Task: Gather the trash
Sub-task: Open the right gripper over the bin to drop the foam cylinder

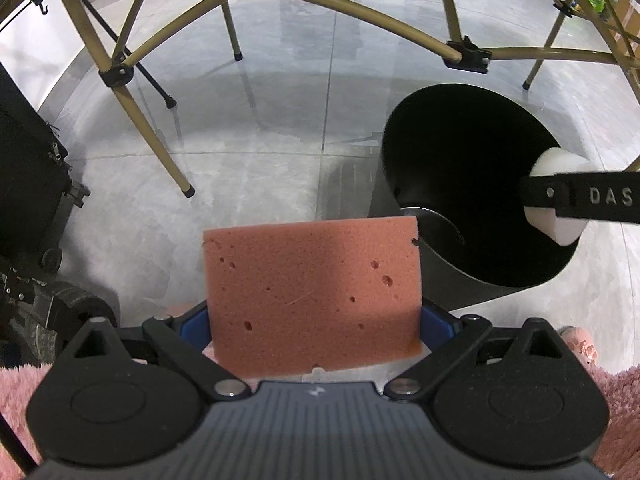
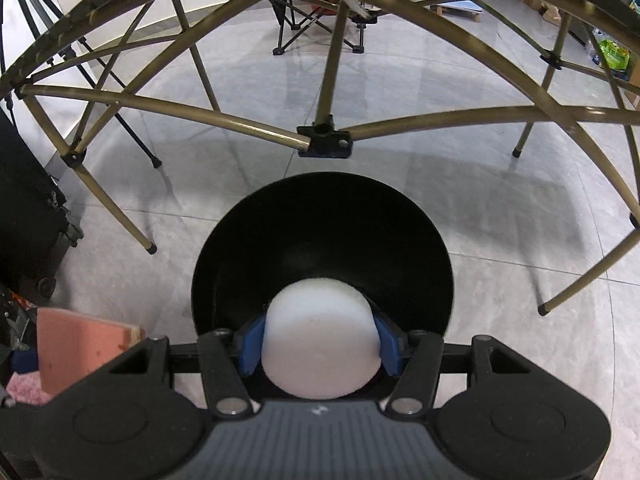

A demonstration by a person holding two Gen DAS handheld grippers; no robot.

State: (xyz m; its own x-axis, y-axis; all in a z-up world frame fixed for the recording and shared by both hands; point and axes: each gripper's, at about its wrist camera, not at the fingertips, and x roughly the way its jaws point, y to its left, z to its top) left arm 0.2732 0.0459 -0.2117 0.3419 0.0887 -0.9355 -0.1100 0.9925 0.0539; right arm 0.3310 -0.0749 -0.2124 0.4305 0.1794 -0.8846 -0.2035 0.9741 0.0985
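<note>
A pink sponge [image 1: 314, 292] stands between the blue pads of my left gripper [image 1: 316, 328], which is shut on it, above the floor just left of a black bin [image 1: 460, 152]. In the right wrist view my right gripper [image 2: 320, 340] is shut on a white foam block [image 2: 320, 344], held over the near rim of the black bin [image 2: 320, 216]. That white foam block [image 1: 560, 200] and one finger of the right gripper [image 1: 580, 196] also show over the bin's right side in the left wrist view. The pink sponge [image 2: 80, 344] appears at the lower left of the right wrist view.
The bin stands on a grey tiled floor [image 1: 260, 128] under a folding table's tan metal legs and crossbars [image 2: 224, 120]. A black wheeled case [image 1: 28, 176] sits at the left. A folding chair [image 2: 316, 20] stands farther back. Pink fluffy fabric [image 1: 616, 408] shows at the frame's lower corners.
</note>
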